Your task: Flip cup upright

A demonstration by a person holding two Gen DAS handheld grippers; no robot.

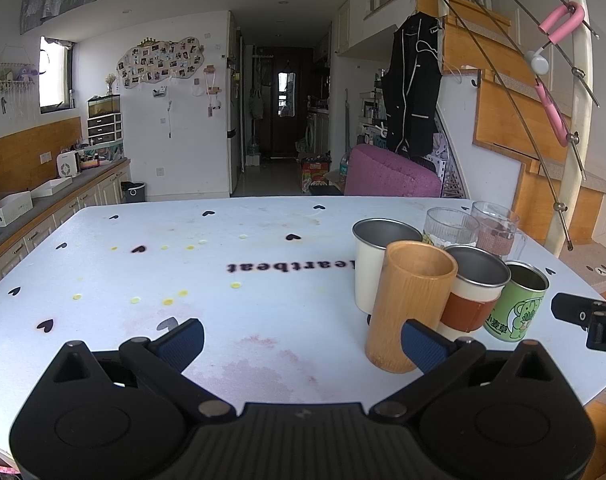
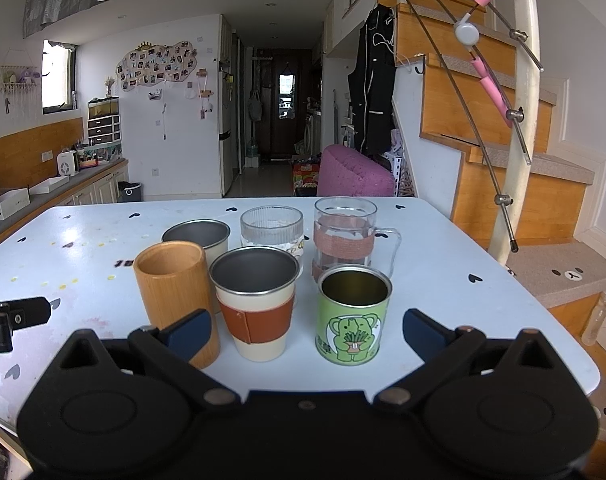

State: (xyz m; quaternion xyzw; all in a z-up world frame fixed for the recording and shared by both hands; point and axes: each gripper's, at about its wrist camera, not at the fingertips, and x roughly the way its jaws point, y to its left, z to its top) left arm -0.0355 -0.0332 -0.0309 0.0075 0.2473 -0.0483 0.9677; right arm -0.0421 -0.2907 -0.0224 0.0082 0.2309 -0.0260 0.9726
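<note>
Several cups stand upright in a cluster on the pale blue table (image 1: 143,272) (image 2: 443,240). A bamboo cup (image 1: 411,304) (image 2: 179,300) is at the front left. A steel cup with a brown sleeve (image 1: 473,292) (image 2: 255,300) and a green can (image 1: 517,300) (image 2: 353,312) stand beside it. Behind are a white steel cup (image 1: 377,264) (image 2: 197,236), a ribbed glass (image 1: 449,226) (image 2: 271,228) and a glass mug (image 1: 497,228) (image 2: 345,236). My left gripper (image 1: 303,340) is open and empty, left of the bamboo cup. My right gripper (image 2: 307,332) is open and empty, in front of the sleeved cup and can.
A wooden staircase with a metal railing (image 2: 503,120) rises at the right, close to the table's edge. A purple armchair (image 1: 391,172) stands beyond the far edge. A counter with boxes (image 1: 43,196) runs along the left wall.
</note>
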